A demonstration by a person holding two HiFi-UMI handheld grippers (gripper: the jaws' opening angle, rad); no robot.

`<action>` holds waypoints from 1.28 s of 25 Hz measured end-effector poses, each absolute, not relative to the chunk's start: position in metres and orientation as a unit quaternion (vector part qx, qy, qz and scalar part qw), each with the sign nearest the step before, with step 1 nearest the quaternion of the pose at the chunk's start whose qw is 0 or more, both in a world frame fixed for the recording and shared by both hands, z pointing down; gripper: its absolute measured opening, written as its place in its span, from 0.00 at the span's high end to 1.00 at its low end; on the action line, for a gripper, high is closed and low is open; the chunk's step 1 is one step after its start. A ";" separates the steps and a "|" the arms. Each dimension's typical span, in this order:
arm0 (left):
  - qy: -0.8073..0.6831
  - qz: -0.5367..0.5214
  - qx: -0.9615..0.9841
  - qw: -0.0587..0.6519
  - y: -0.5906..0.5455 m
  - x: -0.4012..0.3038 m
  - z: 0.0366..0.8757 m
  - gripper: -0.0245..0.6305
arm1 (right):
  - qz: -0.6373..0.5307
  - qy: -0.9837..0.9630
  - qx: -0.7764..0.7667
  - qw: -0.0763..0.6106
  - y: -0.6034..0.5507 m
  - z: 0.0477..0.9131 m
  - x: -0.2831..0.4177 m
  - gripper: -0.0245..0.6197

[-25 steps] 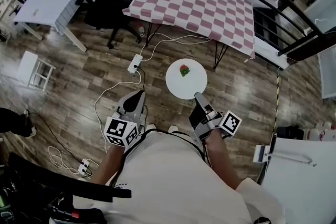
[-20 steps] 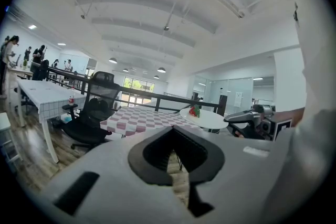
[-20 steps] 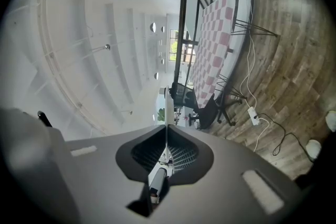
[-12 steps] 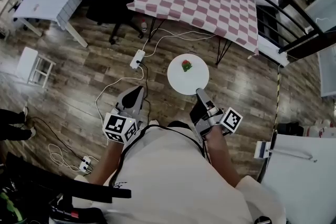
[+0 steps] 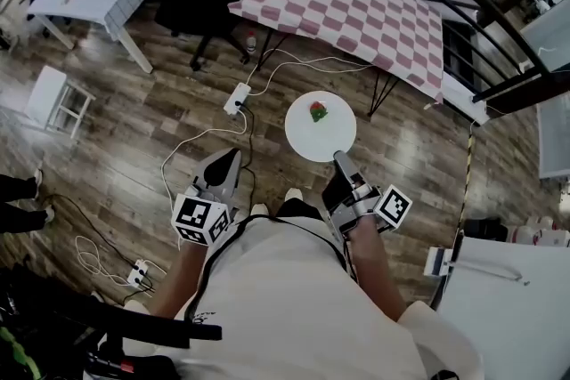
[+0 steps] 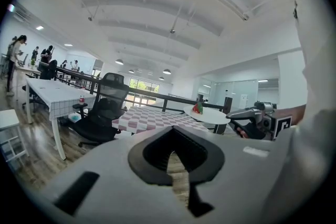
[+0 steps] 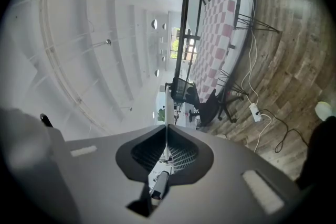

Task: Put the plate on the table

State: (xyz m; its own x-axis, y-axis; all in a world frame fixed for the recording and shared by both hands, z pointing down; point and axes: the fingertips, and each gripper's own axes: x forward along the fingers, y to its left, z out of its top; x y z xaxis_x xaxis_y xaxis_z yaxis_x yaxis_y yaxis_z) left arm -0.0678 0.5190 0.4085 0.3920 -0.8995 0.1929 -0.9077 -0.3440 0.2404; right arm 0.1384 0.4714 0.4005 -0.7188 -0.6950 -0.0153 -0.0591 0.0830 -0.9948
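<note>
The round white plate (image 5: 312,140), carrying a small red-and-green item (image 5: 317,111), hangs over the wooden floor (image 5: 134,138). The right gripper (image 5: 338,158) has its fingers clamped on the rim at 5 o'clock. The pink-checked cloth worktop (image 5: 356,4) lies well apart at 12 o'clock. The left gripper (image 5: 231,157) has its fingers together and empty.

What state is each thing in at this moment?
plate: in the air, level, gripped at its near rim, a small red-and-green item on it
right gripper: shut on the plate
left gripper: shut, empty
cloth-covered table: plate not on it yet
</note>
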 end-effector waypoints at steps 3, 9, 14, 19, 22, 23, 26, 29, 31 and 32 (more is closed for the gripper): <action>-0.554 0.011 0.817 0.159 0.519 -0.073 0.411 0.95 | -0.620 0.692 -0.271 0.251 0.469 0.399 0.131 0.94; -0.553 0.013 0.816 0.165 0.517 -0.075 0.417 0.95 | -0.620 0.694 -0.270 0.247 0.460 0.401 0.125 0.93; -0.554 0.017 0.816 0.163 0.500 -0.077 0.417 0.95 | -0.618 0.697 -0.268 0.249 0.442 0.402 0.124 0.93; -0.551 0.019 0.818 0.164 0.474 -0.073 0.418 0.95 | -0.617 0.695 -0.265 0.256 0.418 0.402 0.126 0.94; -0.548 0.020 0.820 0.164 0.457 -0.066 0.418 0.95 | -0.618 0.693 -0.265 0.258 0.402 0.404 0.131 0.94; -0.547 0.020 0.821 0.164 0.451 -0.064 0.418 0.95 | -0.618 0.693 -0.266 0.258 0.396 0.404 0.133 0.94; -0.547 0.022 0.820 0.164 0.431 -0.059 0.418 0.95 | -0.619 0.694 -0.266 0.255 0.376 0.407 0.136 0.94; -0.547 0.027 0.821 0.164 0.408 -0.055 0.420 0.95 | -0.622 0.692 -0.263 0.256 0.354 0.408 0.138 0.93; -0.547 0.031 0.820 0.165 0.392 -0.052 0.419 0.95 | -0.623 0.691 -0.263 0.255 0.338 0.409 0.141 0.94; -0.547 0.032 0.820 0.165 0.384 -0.051 0.419 0.95 | -0.625 0.690 -0.262 0.254 0.329 0.410 0.142 0.94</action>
State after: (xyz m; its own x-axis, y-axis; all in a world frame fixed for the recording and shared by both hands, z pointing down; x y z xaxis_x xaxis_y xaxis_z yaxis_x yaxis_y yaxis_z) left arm -0.0507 0.3836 0.4189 0.3988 -0.8868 0.2333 -0.9081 -0.3466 0.2351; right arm 0.1422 0.3294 0.4098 -0.7334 -0.6794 -0.0227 -0.0452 0.0820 -0.9956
